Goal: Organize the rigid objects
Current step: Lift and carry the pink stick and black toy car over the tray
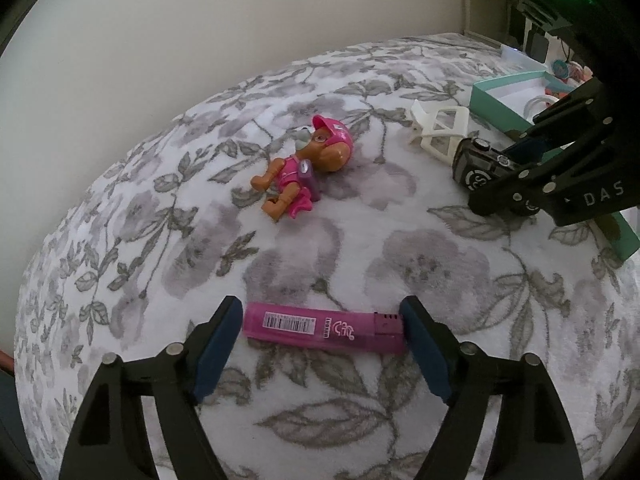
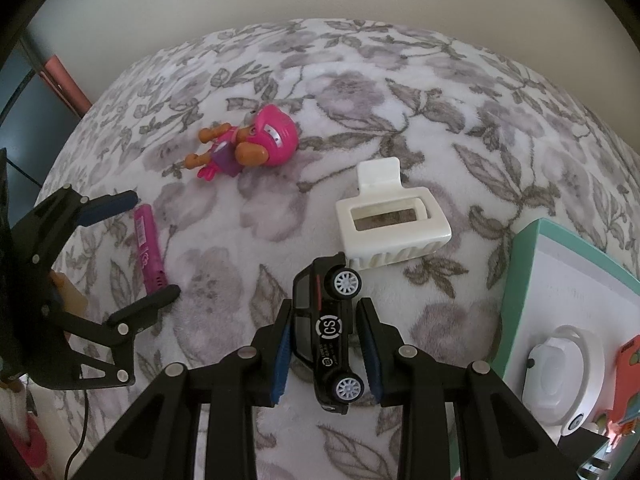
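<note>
A pink lighter (image 1: pixel 324 330) lies flat on the floral blanket (image 1: pixel 200 240), lengthwise between the fingers of my left gripper (image 1: pixel 320 306). The jaws stand open just wider than the lighter, the pads close to its two ends without squeezing it. My right gripper (image 2: pixel 324 304) is shut on a black toy car (image 2: pixel 326 332), which is turned on its side with its wheels to the right. Farther back lie a pink pup figure (image 1: pixel 308 160) and a white hair claw clip (image 2: pixel 388 220), both loose on the blanket.
A teal box (image 2: pixel 520 280) stands at the right and holds a white round device (image 2: pixel 560 372) and an orange item (image 2: pixel 630 364). A plain wall runs behind the bed. Cluttered shelving (image 1: pixel 536 40) sits at the far right.
</note>
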The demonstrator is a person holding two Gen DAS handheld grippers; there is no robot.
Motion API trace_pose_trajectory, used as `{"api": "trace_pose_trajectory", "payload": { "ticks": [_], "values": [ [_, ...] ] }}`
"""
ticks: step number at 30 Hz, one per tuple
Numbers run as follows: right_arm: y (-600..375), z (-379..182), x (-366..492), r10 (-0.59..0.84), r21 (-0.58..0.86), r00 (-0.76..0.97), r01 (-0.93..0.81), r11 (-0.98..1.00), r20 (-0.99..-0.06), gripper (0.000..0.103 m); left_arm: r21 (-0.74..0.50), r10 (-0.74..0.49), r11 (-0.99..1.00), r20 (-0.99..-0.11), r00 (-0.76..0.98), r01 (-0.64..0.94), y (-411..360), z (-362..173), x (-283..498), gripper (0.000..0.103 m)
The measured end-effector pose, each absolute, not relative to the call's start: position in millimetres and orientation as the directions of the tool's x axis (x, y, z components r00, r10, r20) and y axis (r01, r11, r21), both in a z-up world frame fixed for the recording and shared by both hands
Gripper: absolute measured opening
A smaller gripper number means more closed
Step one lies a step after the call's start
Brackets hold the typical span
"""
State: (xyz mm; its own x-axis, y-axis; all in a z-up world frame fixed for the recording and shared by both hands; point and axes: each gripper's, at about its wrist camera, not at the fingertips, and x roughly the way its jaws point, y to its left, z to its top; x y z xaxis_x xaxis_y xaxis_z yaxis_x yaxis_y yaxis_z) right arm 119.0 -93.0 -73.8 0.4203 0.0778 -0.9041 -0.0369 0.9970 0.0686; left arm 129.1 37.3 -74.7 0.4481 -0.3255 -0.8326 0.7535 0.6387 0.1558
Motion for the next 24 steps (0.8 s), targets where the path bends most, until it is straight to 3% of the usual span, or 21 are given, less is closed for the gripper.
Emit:
{"api": "trace_pose_trajectory", "payload": {
  "ticks": [6,8,10,15,18,24],
  "values": [
    [-92,-74,119,0.073,0.062,0.422,-0.039,0.997,-0.903,0.034,0.151,-0.324,0.641,-0.835,0.444,0.753,36,-75,125,0.081],
    [-91,-74,118,0.059,0.047,0.424,-0.039,0.998,-0.904,0.030,0.153,-0.317,0.648,-0.837,0.447,0.746,36,-75,125,0.081],
    [-90,-75,117,0.054,0.041,0.423,-0.041,0.998,-0.905,0.028,0.145,-0.336,0.648,-0.826,0.452,0.748,36,-71,122,0.057],
    [-88,-77,109,0.037,0.028,0.416,-0.029,0.999,-0.909,0.028,0.201,-0.274,0.660,-0.832,0.482,0.724,24,-72,117,0.053],
    [-89,-78,103,0.038,0.029,0.409,-0.029,0.999,-0.912,0.028,0.183,-0.267,0.692,-0.834,0.483,0.698,28,-70,120,0.055],
    [-100,-79,94,0.062,0.059,0.403,-0.018,0.998,-0.913,0.028,0.255,-0.223,0.679,-0.822,0.525,0.688,30,-72,119,0.078]
  ]
}}
